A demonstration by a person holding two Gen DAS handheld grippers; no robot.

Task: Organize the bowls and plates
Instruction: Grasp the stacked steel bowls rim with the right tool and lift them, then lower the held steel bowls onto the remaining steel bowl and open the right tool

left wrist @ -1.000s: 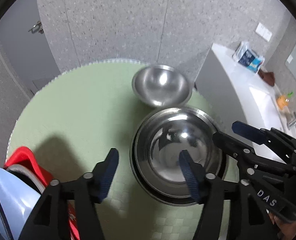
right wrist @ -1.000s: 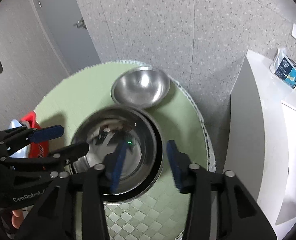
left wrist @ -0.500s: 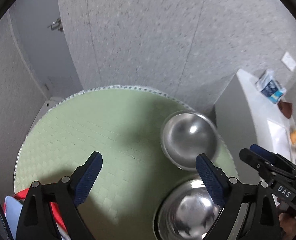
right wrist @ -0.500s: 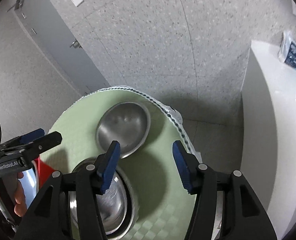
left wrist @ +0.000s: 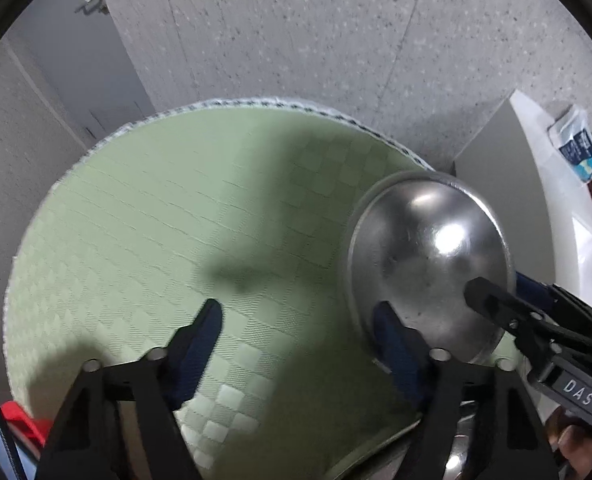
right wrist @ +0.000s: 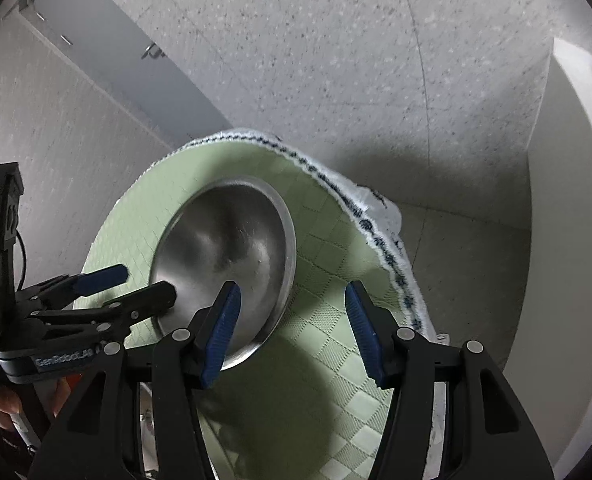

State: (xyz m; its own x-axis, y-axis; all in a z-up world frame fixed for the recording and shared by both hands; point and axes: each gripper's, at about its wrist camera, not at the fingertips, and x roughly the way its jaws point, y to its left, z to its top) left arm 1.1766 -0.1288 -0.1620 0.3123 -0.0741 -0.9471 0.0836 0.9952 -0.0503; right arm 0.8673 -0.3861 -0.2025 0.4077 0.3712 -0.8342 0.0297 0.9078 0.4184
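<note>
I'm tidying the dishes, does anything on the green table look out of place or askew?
Nothing spilled or damaged. The steel bowl sits upright on the green mat, though close to its edge on the counter side.

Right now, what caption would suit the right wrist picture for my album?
Two open grippers, right and left, straddle a steel bowl's rim on the green table mat.

Black tongs [left wrist: 296,344] w/ blue pads, silver screws, "DAS" label
</note>
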